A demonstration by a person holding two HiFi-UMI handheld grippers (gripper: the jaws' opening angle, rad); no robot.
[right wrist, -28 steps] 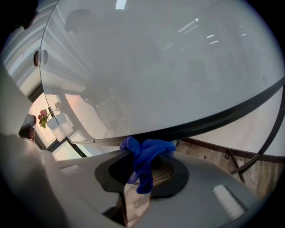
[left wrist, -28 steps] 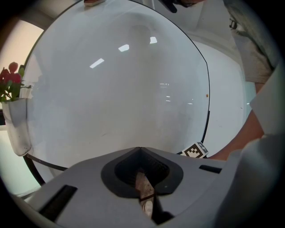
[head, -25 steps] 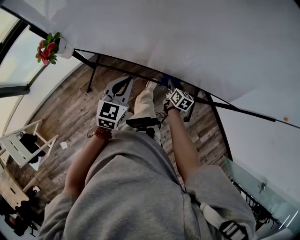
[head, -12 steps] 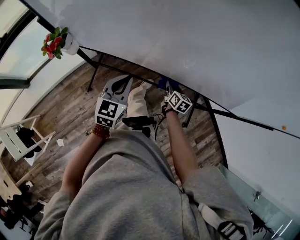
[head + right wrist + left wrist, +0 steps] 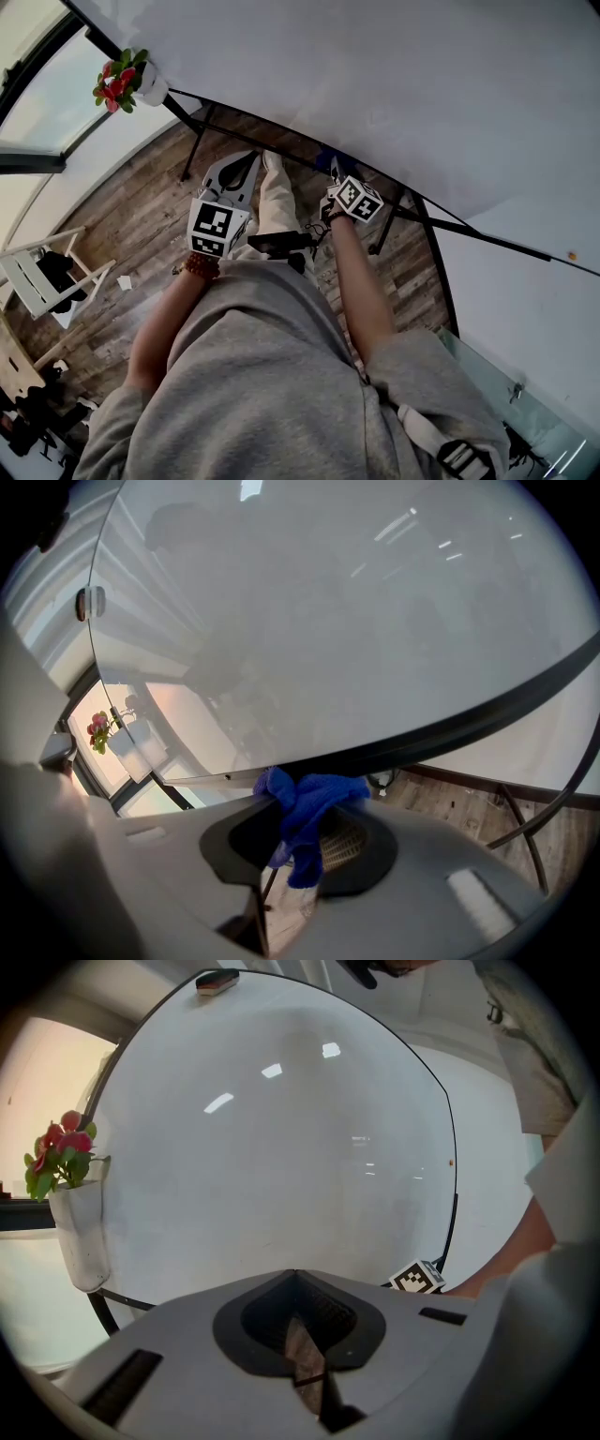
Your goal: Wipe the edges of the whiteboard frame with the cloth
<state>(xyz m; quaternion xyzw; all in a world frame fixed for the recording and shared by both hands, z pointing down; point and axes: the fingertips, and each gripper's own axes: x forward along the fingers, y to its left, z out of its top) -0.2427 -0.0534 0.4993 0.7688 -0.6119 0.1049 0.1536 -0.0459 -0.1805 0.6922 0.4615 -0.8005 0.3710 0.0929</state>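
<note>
Cloth on the frame! The right gripper (image 5: 307, 806) is clamped on one blue cloth (image 5: 323, 794), which is bunched up and pressed against the black frame (image 5: 450, 726) on the bottom edge of the whiteboard (image 5: 375, 84), partway along it in the head view. The left gripper (image 5: 292, 1275) is aimed at the board, jaws closed on nothing. By the look of it, the wipe is under way on the bottom edge. Nothing shows which stretches are done, and the side and top edges seem left to do. The count: one whiteboard, one cloth, two grippers, one eraser (image 5: 217, 979) on the top edge and one flower pot (image 5: 127, 82) at the lower left corner.
</note>
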